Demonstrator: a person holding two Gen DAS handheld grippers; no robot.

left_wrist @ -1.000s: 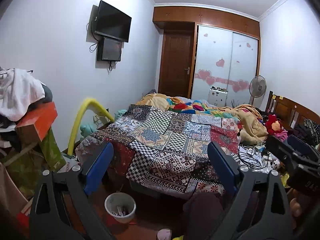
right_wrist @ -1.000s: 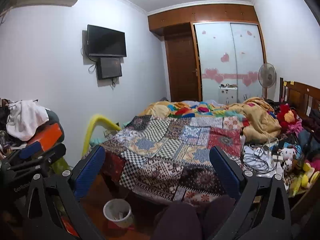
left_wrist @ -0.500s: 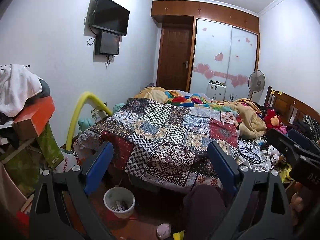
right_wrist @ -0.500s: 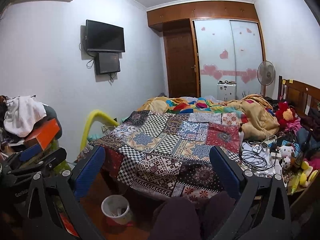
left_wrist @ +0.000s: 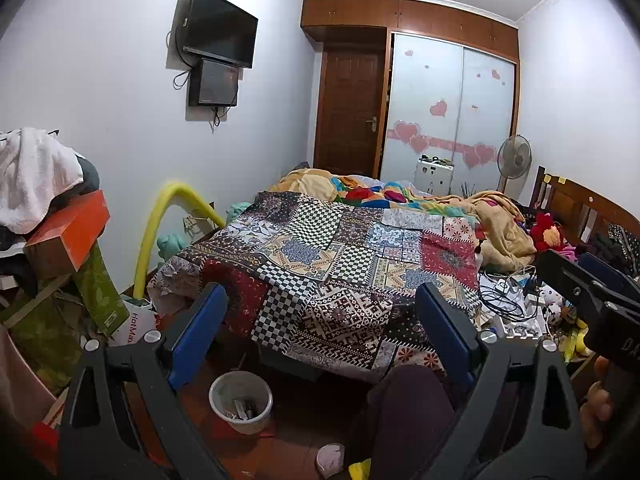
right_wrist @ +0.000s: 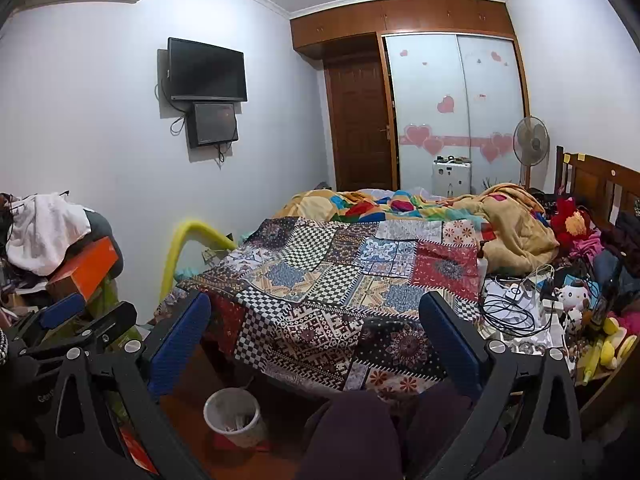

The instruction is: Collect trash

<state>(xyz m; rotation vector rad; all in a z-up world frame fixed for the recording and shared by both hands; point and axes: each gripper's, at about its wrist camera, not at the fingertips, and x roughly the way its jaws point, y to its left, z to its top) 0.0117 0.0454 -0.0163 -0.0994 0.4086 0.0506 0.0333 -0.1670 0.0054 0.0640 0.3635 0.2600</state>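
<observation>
Fingers [left_wrist: 198,334] apart above bin [left_wrist: 241,402].

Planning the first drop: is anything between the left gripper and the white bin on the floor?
Nothing visible blocks it. The left gripper is open and empty, and the white bin stands on bare floor just below its left finger, near the bed's corner. The person's knee lies to the right, off that line.
</observation>
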